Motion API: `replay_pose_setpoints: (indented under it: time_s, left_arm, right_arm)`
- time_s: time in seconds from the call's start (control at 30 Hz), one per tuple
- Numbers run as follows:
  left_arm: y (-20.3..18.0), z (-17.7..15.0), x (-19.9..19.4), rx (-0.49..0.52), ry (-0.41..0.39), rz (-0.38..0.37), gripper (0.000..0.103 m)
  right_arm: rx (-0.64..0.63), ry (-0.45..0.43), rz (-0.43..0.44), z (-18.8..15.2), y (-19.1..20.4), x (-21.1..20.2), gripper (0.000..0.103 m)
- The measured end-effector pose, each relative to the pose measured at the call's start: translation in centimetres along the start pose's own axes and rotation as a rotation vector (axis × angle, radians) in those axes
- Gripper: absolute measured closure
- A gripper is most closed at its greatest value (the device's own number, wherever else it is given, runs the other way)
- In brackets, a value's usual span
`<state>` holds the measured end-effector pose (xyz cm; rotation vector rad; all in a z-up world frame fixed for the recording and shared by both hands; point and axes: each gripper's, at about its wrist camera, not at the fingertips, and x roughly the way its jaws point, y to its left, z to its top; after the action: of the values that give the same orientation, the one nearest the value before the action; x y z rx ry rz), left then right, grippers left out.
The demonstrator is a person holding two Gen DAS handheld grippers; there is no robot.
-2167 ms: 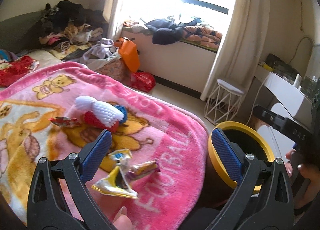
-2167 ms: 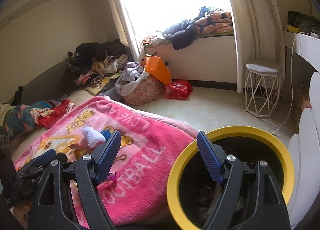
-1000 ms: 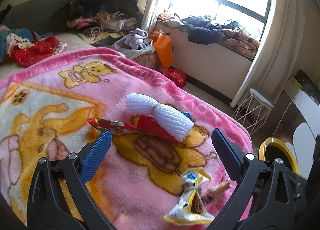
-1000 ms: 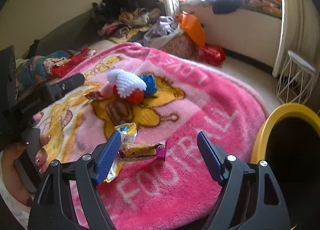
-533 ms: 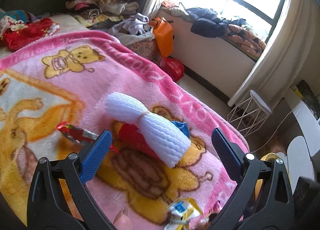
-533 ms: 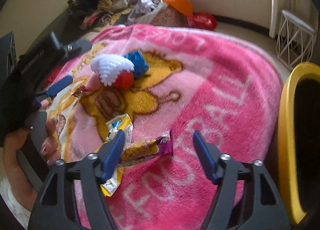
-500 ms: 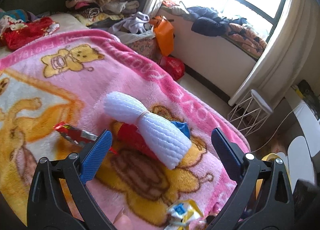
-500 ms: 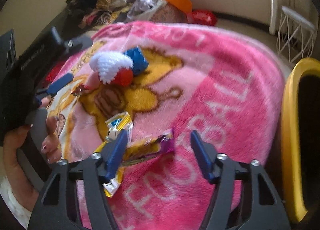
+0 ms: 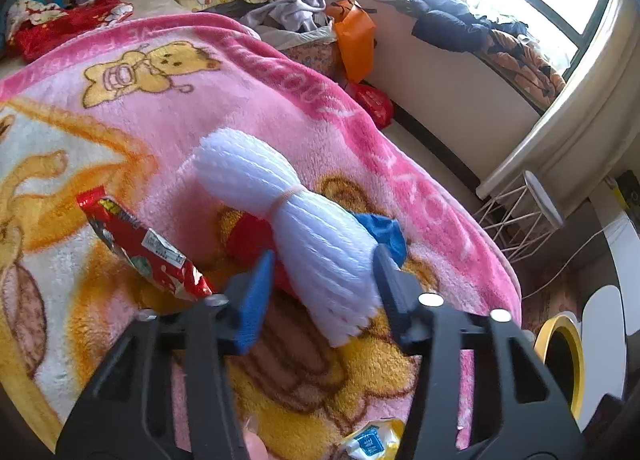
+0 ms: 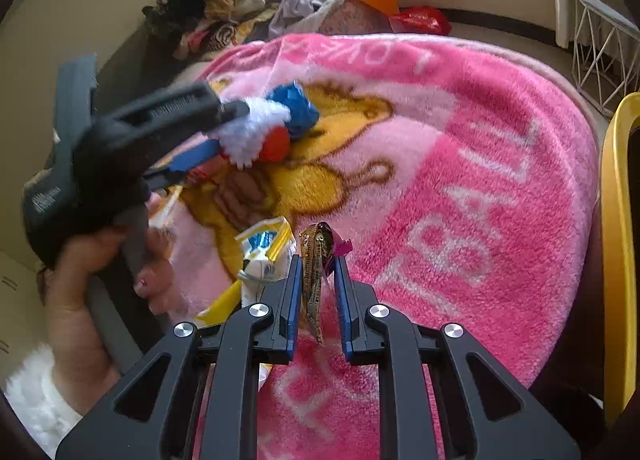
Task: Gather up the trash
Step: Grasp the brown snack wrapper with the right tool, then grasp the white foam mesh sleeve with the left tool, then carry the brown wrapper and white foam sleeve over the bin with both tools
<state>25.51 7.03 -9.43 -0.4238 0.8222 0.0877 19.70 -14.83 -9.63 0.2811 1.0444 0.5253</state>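
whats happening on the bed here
A person is clearing trash off a pink blanket with a gripper in each hand. The left gripper has just been closing around a white foam net bundle. The right gripper has just been closing on a brown and purple snack wrapper. A yellow-rimmed bin waits beside the bed.

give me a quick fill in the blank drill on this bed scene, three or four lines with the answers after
1. The left tool has its fingers on either side of the white ribbed foam net bundle, which is tied at the middle with a ____ band.
2. The right tool has a crumpled brown and ____ snack wrapper between its fingers.
3. All the trash lies on a fluffy ____ blanket printed with cartoon bears.
4. The round bin beside the bed has a ____ rim.

Missing words: rubber; purple; pink; yellow
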Motion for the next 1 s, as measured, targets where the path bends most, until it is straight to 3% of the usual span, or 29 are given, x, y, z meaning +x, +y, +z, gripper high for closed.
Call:
replay_pose_setpoints:
  time_s: [0.17, 0.27, 0.7, 1.0]
  left_arm:
    - [0.0, -0.3, -1.1, 0.003, -0.009, -0.031, 0.083]
    - [0.0, -0.4, -2.2, 0.005, -0.023, -0.067, 0.086]
    - [-1.0, -2.0, -8.2, 0.036, -0.099, -0.168, 0.089]
    - [-3.4, -3.1, -12.1, 0.110, -0.150, -0.223, 0.090]
  right_arm:
    - [-0.033, -0.052, 0.006, 0.4, 0.0, -1.6, 0.087]
    - [-0.063, -0.080, -0.004, 0.4, 0.1, -2.7, 0.087]
    - [-0.085, -0.172, 0.020, 0.7, -0.3, -5.8, 0.087]
    - [-0.093, -0.259, 0.003, 1.0, -0.9, -9.2, 0.087]
